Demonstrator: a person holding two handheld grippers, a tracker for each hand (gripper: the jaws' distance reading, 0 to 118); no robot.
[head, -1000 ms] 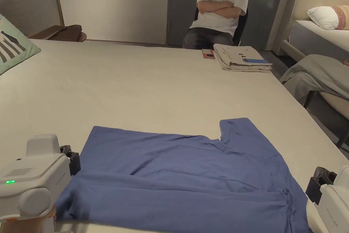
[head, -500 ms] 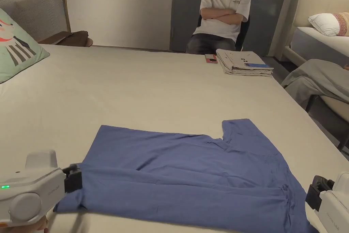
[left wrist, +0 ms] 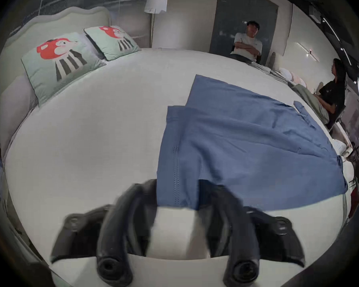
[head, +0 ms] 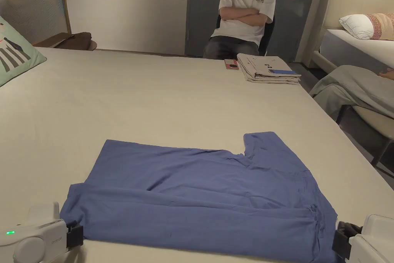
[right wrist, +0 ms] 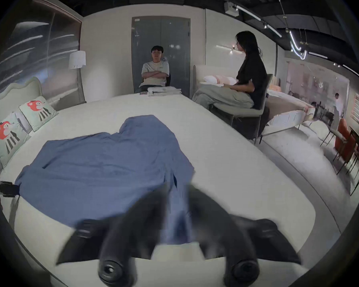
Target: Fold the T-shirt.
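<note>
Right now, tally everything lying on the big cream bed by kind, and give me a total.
Blue T-shirt, partly folded, near edge: 1
Mint-green printed cushions: 2
Stack of folded pale cloth, far edge: 1
Small reddish flat item beside that stack: 1
Total: 5

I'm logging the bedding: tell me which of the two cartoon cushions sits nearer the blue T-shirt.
The cartoon cushion farther from the left gripper is nearer the T-shirt; the other cushion overlaps its edge.
</note>
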